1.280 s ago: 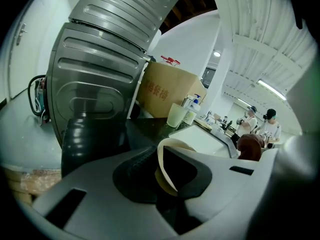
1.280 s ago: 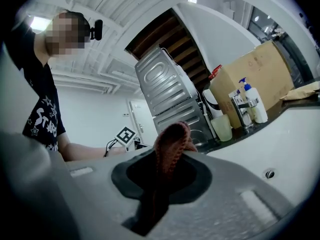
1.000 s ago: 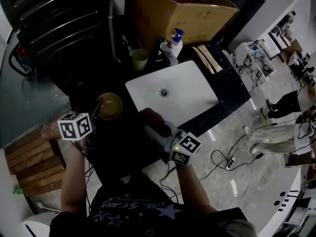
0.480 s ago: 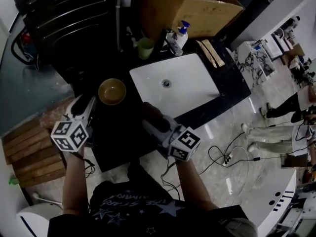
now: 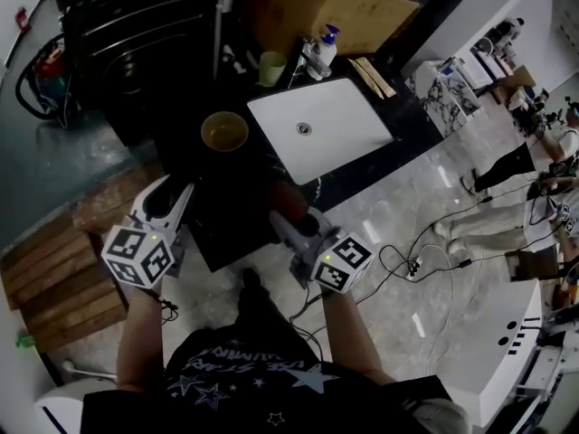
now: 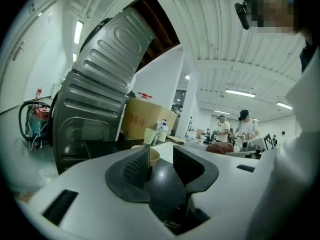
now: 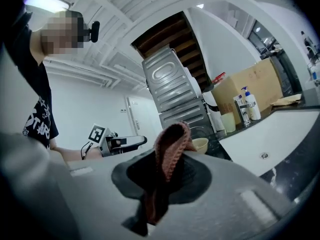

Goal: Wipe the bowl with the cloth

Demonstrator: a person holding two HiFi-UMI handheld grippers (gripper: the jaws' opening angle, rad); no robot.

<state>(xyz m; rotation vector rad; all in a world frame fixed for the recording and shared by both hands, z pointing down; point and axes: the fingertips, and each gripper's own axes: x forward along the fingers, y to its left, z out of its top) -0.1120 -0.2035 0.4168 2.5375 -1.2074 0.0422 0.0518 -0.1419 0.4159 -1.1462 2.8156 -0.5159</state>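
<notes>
Using the white sink (image 5: 348, 138) as the anchor. Far left of it, off the dark counter (image 5: 226, 224), a stack of wooden boards (image 5: 54, 278) lies on the floor. The left gripper (image 5: 172, 199) hangs out there too, left of the counter's near corner. Its jaws have just been opening and stand apart with nothing between them (image 6: 162, 159).

The bowl (image 5: 224, 131) sits on the counter just left of the sink, well apart from both grippers. It's yellowish inside and I can't make out anything in it. In the left gripper view it peeks out behind the ribbed pad (image 6: 155, 155). Behind the sink's left corner stands a green cup (image 5: 270, 68), contents not visible.

The right gripper (image 5: 288, 229) hovers in front of the sink at the counter's near edge, jaws clamped on the reddish cloth (image 7: 170, 144), which bunches up in a fold above them.

The sink basin is bare white with a drain in the middle. Behind it are a pump bottle (image 5: 324, 51) and an open cardboard box (image 5: 317, 7), its inside too dark to read.

In front and to the right of the sink it's open pale floor with some cables (image 5: 407, 269).
</notes>
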